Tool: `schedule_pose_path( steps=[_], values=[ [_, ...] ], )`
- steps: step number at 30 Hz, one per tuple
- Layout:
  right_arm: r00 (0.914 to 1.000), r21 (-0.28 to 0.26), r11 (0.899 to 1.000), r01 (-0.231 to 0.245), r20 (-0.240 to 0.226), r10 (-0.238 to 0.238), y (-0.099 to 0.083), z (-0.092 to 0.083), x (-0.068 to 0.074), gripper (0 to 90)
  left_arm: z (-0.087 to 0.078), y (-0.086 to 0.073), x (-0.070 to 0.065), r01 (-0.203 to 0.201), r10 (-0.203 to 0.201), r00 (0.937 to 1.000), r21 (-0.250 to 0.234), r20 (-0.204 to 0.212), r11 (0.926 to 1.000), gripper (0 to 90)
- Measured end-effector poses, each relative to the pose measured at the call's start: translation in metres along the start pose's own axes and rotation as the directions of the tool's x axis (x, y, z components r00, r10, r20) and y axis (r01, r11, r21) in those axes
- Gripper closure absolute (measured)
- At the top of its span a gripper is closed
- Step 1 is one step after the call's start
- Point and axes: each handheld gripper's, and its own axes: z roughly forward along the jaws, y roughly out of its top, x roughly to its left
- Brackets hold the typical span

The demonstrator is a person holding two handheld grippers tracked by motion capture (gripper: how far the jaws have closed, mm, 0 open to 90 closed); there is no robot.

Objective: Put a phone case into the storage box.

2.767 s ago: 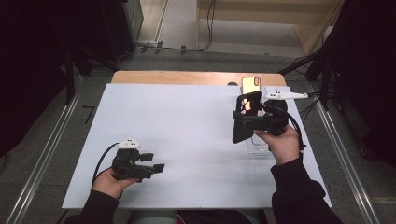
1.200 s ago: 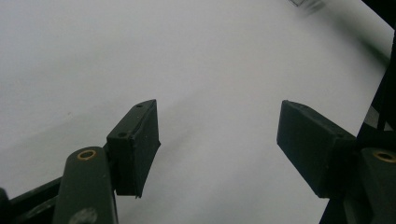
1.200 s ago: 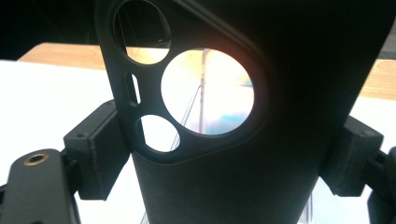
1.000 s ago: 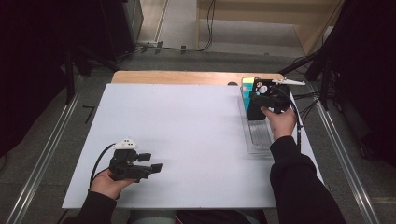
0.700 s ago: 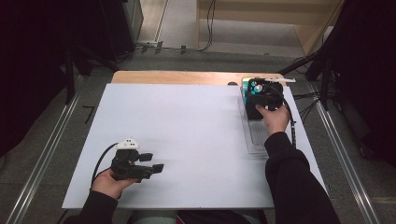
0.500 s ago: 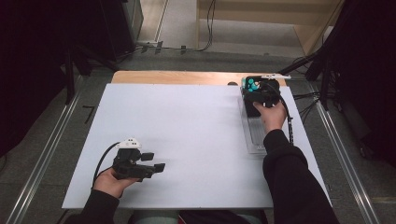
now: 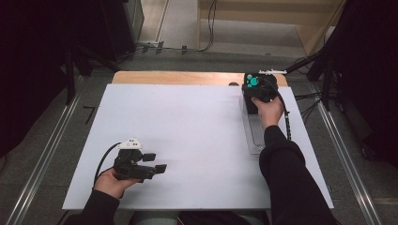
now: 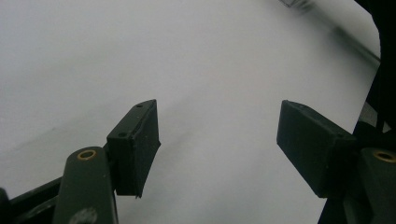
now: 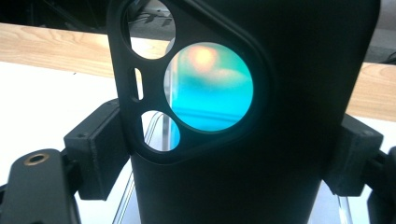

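Right tongs (image 7: 256, 89) pinch a black phone case (image 9: 243, 140) at the far right corner of the white worktop (image 7: 187, 140), one pad pressed against each long edge of the case. Seen from the right gripper view, the case stands upright between the pads, its back toward the lens, with a large round camera cutout glowing teal and two smaller holes beside it. Through those holes a clear plastic tray (image 7: 256, 138) can be made out behind and below the case. From the high view, the right hand (image 7: 268, 110) holds the tongs above the far end of that tray, which lies lengthwise along the worktop's right edge, near a strip of bare wood (image 7: 178, 78) at the back.

Left tongs (image 7: 155, 162) rest at the near left of the worktop, well apart from the case, held in the left hand (image 7: 112, 183). Their jaws are spread with nothing between them; the left gripper view looks past the two black pads (image 8: 135, 144) at plain white surface.
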Motion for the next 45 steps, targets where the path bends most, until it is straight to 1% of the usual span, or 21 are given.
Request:
schedule_pose_path(
  steps=[2, 5, 15, 17, 18, 20, 21, 22, 23, 24, 27, 28, 31, 35, 38, 41, 44, 45],
  values=[
    [1.0, -0.005, 1.0, -0.002, 0.003, 0.002, 0.001, 0.002, 0.0, 13.6, 0.0, 0.0, 0.0, 0.001, -0.001, 1.0, -0.002, 0.002, 1.0, 29.9],
    [0.9995, -0.006, 0.999, -0.031, 0.008, 0.031, -0.001, 0.004, -0.001, 13.3, 0.0, 0.0, 0.0, -0.003, 0.003, 1.0, 0.001, 0.002, 1.0, 29.9],
    [0.9997, -0.012, 1.0, -0.021, 0.014, 0.021, -0.001, 0.006, 0.0, 13.3, -0.001, 0.0, -0.001, -0.001, 0.001, 1.0, -0.001, 0.0, 1.0, 29.9],
    [0.9996, -0.016, 1.0, -0.011, 0.026, 0.011, -0.001, 0.006, 0.001, 13.1, 0.0, 0.0, -0.001, -0.007, 0.007, 1.0, 0.005, 0.003, 1.0, 29.9],
    [0.9996, -0.016, 1.0, -0.011, 0.026, 0.011, -0.001, 0.006, 0.001, 13.1, 0.0, 0.0, -0.001, -0.007, 0.007, 1.0, 0.005, 0.003, 1.0, 29.9],
    [0.9988, -0.017, 1.0, -0.018, 0.045, 0.019, -0.001, 0.007, 0.003, 12.8, 0.0, 0.0, -0.002, -0.006, 0.006, 1.0, 0.004, 0.006, 1.0, 29.9],
    [0.9988, -0.02, 1.0, -0.02, 0.045, 0.021, 0.0, 0.007, 0.003, 11.8, 0.0, 0.0, -0.002, -0.005, 0.005, 1.0, 0.0, 0.006, 1.0, 29.9],
    [0.9993, -0.025, 1.0, -0.019, 0.031, 0.019, -0.001, 0.006, 0.002, 9.3, 0.0, 0.0, -0.002, -0.009, 0.009, 1.0, 0.002, 0.004, 1.0, 29.9],
    [0.9994, -0.027, 0.999, -0.019, 0.027, 0.02, -0.001, 0.006, 0.002, 9.2, -0.001, 0.0, -0.002, -0.008, 0.008, 1.0, 0.002, 0.004, 1.0, 29.9],
    [0.9995, -0.028, 0.999, -0.019, 0.027, 0.019, -0.001, 0.006, 0.002, 8.6, -0.001, 0.0, -0.002, -0.007, 0.007, 1.0, 0.0, 0.003, 1.0, 29.9],
    [0.9996, -0.027, 1.0, -0.01, 0.026, 0.011, 0.0, 0.006, 0.003, 0.8, -0.001, 0.0, -0.002, -0.007, 0.007, 1.0, -0.002, 0.003, 1.0, 29.9],
    [0.9997, -0.03, 1.0, -0.002, 0.025, 0.003, 0.0, 0.005, 0.003, 0.8, -0.001, 0.0, -0.002, -0.007, 0.007, 1.0, 0.0, 0.003, 1.0, 29.9],
    [0.9992, -0.026, 1.0, 0.01, 0.038, -0.009, 0.0, 0.003, 0.002, 0.7, -0.001, 0.0, -0.002, -0.007, 0.007, 1.0, -0.001, 0.002, 1.0, 29.9],
    [0.999, -0.041, 0.999, -0.002, 0.045, 0.003, 0.003, -0.002, -0.001, 0.7, -0.001, 0.0, -0.002, -0.002, 0.002, 1.0, -0.004, 0.002, 1.0, 29.9],
    [0.9994, -0.064, 0.998, -0.007, 0.034, 0.009, 0.006, -0.006, -0.001, 0.7, -0.001, 0.0, -0.002, -0.003, 0.003, 1.0, 0.002, 0.001, 1.0, 29.9],
    [0.9997, -0.059, 0.998, -0.012, 0.02, 0.013, 0.009, -0.011, 0.0, 0.7, -0.001, 0.0, -0.002, -0.005, 0.005, 1.0, 0.003, 0.002, 1.0, 29.9],
    [0.9998, -0.058, 0.998, -0.012, 0.016, 0.013, 0.01, -0.013, 0.0, 0.7, -0.001, 0.0, -0.002, -0.004, 0.004, 1.0, 0.001, 0.002, 1.0, 29.9],
    [0.9998, -0.054, 0.998, -0.019, 0.009, 0.02, 0.012, -0.016, 0.001, 0.7, -0.001, 0.0, -0.002, -0.003, 0.003, 1.0, 0.0, 0.003, 1.0, 29.9]
  ],
)
